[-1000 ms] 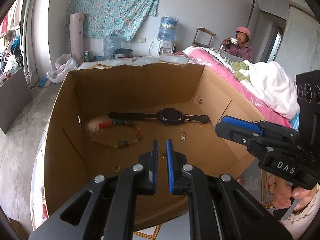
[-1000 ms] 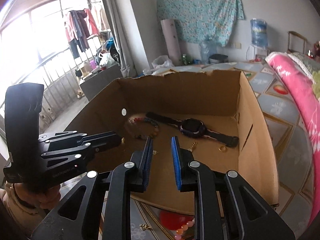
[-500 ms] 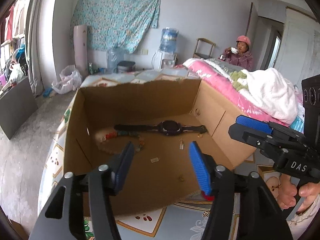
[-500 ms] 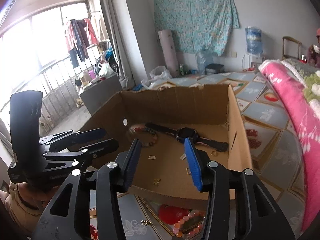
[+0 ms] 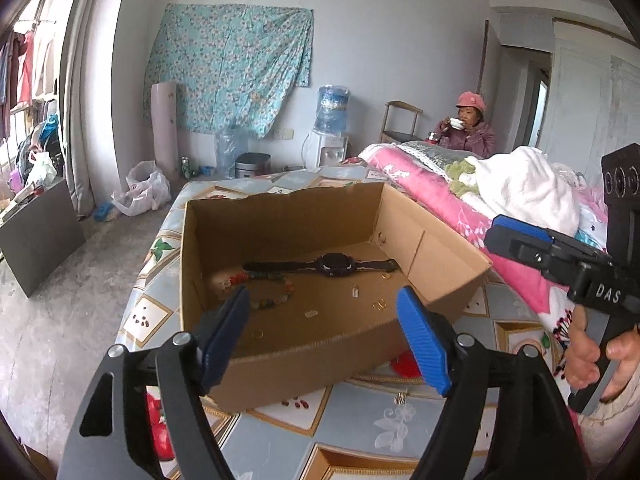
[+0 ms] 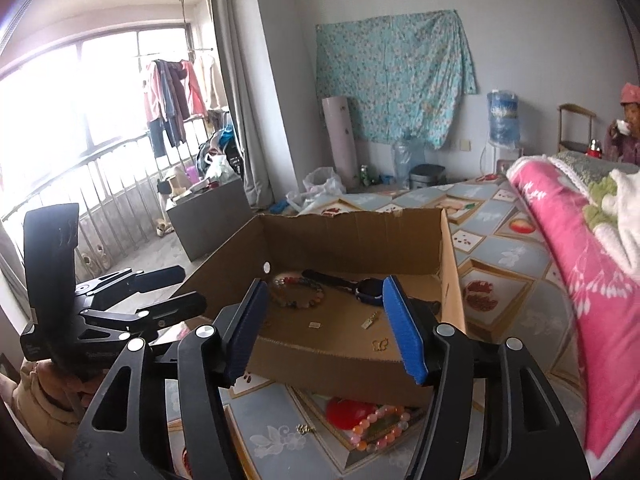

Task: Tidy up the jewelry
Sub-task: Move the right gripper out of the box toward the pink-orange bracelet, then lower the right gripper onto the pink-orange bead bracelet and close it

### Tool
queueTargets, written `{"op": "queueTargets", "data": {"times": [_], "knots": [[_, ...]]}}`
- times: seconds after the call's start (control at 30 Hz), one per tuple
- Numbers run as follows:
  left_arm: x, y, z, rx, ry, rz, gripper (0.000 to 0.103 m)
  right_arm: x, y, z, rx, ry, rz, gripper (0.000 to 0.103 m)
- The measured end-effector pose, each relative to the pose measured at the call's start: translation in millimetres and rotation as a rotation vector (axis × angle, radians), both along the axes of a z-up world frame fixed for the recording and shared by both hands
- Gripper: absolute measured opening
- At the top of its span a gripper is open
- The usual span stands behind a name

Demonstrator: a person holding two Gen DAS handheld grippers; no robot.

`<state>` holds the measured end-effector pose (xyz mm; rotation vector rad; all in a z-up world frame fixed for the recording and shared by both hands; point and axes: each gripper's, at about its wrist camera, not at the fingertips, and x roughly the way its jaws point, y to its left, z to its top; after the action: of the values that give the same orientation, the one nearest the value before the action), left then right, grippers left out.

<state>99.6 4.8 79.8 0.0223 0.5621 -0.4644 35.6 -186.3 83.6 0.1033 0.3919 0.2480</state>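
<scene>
Opening with nothing between their jaws, both the left gripper and right gripper should dip toward the pink bead bracelet lying outside the box.

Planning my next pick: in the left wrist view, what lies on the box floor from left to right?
Multicoloured bead bracelet → black wristwatch → small gold ring by the strap's right end.

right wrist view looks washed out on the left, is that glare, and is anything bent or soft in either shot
Right wrist view: the window is blown out white, losing detail there, while the cardboard box stays readable. Both views: fisheye bends walls and edges near the rim, with dark corners. Left wrist view: evenly lit, the watch fairly sharp, the smallest trinkets too small to identify.
</scene>
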Motion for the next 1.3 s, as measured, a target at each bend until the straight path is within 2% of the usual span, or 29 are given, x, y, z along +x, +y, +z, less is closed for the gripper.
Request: {"op": "queueTargets", "data": {"times": [0.23, 0.43, 0.63, 0.8, 0.97, 1.17, 1.23, 1.3], "knots": [[-33, 22, -12, 0.007, 0.014, 0.0, 0.076, -35, -18, -11, -0.019, 0.022, -0.063, 0.058], [-47, 31, -45, 0.038, 0.103, 0.019, 0.076, -44, -35, -48, 0.004, 0.155, -0.125, 0.058], [-44, 23, -77, 0.073, 0.159, 0.024, 0.076, -40, -25, -78, 0.033, 0.242, -0.09, 0.058], [-40, 3, -91, 0.078, 0.175, -0.034, 0.076, -32, -15, -93, 0.036, 0.29, -0.057, 0.043], [-36, -24, -99, 0.084, 0.174, -0.114, 0.073, -19, -9, -107, 0.036, 0.339, -0.054, 0.036], [-22, -58, -110, 0.223, 0.209, -0.107, 0.071, -6, -14, -115, 0.043, 0.368, -0.069, 0.036], [-18, -61, -112, 0.239, 0.242, -0.091, 0.071, -4, -15, -116, 0.036, 0.371, -0.079, 0.036], [-13, -63, -114, 0.259, 0.277, -0.064, 0.071, -3, -16, -118, 0.034, 0.38, -0.087, 0.042]]}}
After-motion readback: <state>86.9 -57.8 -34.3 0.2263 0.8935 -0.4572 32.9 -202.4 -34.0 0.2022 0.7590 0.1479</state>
